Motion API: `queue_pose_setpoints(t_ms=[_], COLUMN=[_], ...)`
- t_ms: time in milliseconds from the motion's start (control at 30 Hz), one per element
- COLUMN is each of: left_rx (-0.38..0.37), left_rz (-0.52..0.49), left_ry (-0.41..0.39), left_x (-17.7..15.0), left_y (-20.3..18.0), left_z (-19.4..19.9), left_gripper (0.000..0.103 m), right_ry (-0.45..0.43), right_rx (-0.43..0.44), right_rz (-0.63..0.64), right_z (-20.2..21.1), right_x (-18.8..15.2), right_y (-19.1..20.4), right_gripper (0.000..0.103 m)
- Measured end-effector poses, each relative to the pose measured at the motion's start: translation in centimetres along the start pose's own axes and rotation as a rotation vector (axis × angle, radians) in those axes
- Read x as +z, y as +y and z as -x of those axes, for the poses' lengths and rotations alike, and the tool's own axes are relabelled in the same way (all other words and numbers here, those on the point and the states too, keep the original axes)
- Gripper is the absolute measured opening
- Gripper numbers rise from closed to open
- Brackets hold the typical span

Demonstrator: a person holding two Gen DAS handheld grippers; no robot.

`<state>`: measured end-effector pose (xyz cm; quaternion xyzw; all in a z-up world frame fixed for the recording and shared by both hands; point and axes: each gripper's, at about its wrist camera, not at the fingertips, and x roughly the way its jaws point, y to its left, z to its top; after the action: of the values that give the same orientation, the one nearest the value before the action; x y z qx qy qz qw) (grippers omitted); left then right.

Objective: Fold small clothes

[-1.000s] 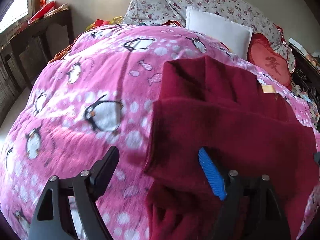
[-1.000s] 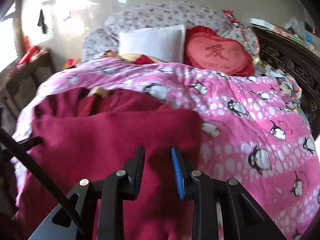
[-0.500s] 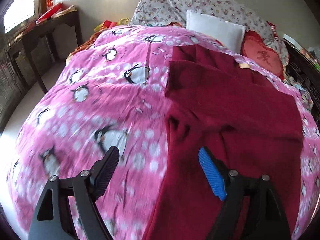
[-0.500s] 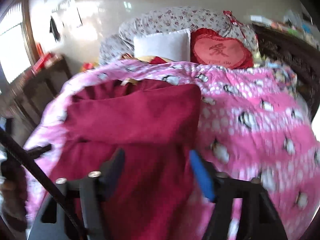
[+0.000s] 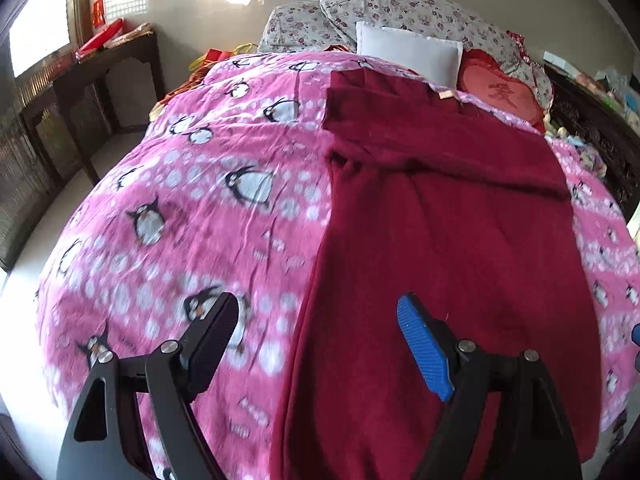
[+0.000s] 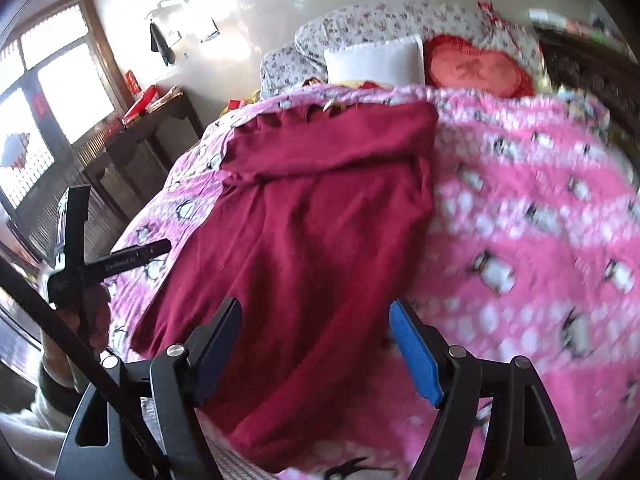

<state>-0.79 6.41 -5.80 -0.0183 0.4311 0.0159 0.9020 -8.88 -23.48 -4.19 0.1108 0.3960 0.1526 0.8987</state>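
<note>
A dark red garment (image 5: 440, 220) lies spread lengthwise on the pink penguin blanket (image 5: 200, 200), its far part folded across itself. My left gripper (image 5: 316, 312) hovers open above the garment's left edge near the foot of the bed, with nothing between its fingers. In the right wrist view the garment (image 6: 312, 208) stretches away from my right gripper (image 6: 316, 316), whose jaws are opening wide above its near right edge, pads clear of the cloth. The left gripper's body (image 6: 80, 264) shows at the left, held by a hand.
A white pillow (image 5: 408, 54), a red heart cushion (image 5: 500, 92) and flowered pillows sit at the head of the bed. A dark wooden side table (image 5: 100, 80) stands to the left. A dark carved bed frame (image 5: 592, 128) runs along the right side.
Both grippers have drawn back from the garment toward the foot of the bed, so more of it shows. The right gripper's jaws went from narrow to wide.
</note>
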Motion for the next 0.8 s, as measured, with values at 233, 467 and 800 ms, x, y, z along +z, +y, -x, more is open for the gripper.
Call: queue_pose_setpoints(t_ms=[233,467,800], left_rx=[0.002,-0.067,-0.194], left_rz=[0.000,0.059,0.104], left_ry=[0.005,0.048,0.097], left_x=[-1.8,-4.1,-6.4], left_y=[0.4,3.0,4.5], left_z=[0.4,0.3,-0.2], left_gripper=[0.081,0.081,0.085], right_ry=[0.014,0.051,0.083], right_rx=[-0.034,-0.067,-0.077], right_rz=[-0.010,0.002,-0.073], right_z=[-1.8,-2.5,-1.9], right_x=[-0.8,-1.9,-3.5], right_y=[0.3,0.2,-2.8], right_gripper=[0.084,0.086,0.087])
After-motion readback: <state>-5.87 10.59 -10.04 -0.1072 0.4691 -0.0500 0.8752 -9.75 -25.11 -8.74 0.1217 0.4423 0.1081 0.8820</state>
